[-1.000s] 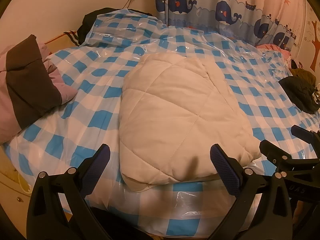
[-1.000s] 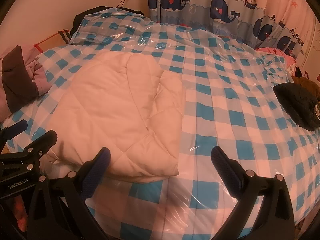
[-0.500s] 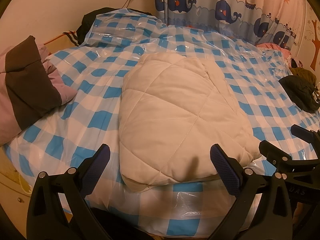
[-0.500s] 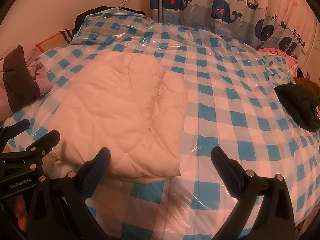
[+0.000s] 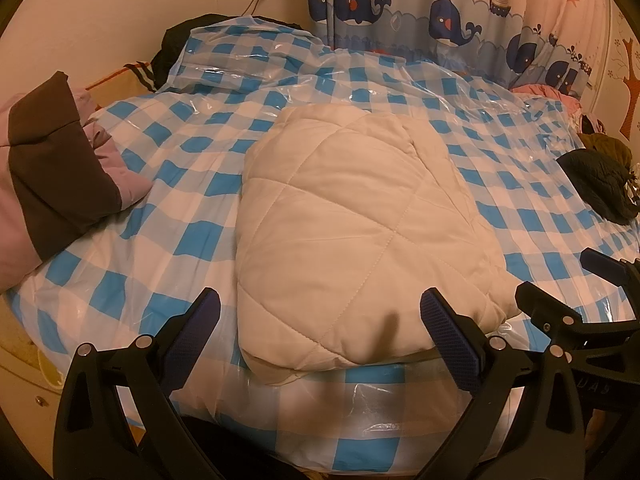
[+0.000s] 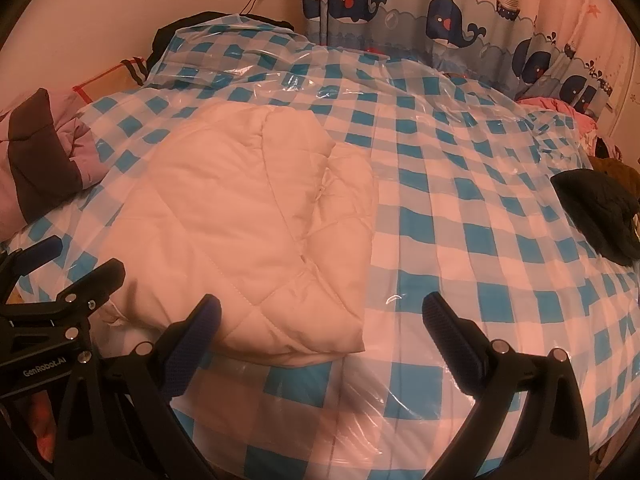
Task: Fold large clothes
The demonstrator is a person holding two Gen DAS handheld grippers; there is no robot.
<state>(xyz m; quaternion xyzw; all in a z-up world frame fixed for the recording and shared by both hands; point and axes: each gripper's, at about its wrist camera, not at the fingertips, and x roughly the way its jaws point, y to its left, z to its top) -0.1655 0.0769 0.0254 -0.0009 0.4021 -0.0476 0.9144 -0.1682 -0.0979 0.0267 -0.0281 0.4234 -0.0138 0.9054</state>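
A cream quilted jacket [image 5: 360, 240] lies folded into a compact bundle on the bed [image 5: 168, 248], which is covered by a blue-and-white checked sheet under clear plastic film. The bundle sits toward the near edge of the bed, its stitched diamond panels facing up and a thicker folded layer showing along its right side in the right wrist view [image 6: 248, 236].

The left tool [image 5: 320, 320] hangs just short of the bundle's near edge with its 2 fingers spread wide, holding nothing; the jacket's near edge shows between its blue pads. The right tool [image 6: 320, 322] is also spread wide and empty, placed off the bundle's near right corner, so that its left pad overlaps the jacket in the picture and its right pad stands over bare sheet. Each tool shows at the edge of the other's camera.

A pink and brown garment [image 5: 52, 184] lies piled at the left side of the bed, well apart from the jacket. A dark garment [image 5: 596, 184] rests at the right edge. Behind the bed hangs a curtain [image 5: 440, 12] printed with whales and boats.
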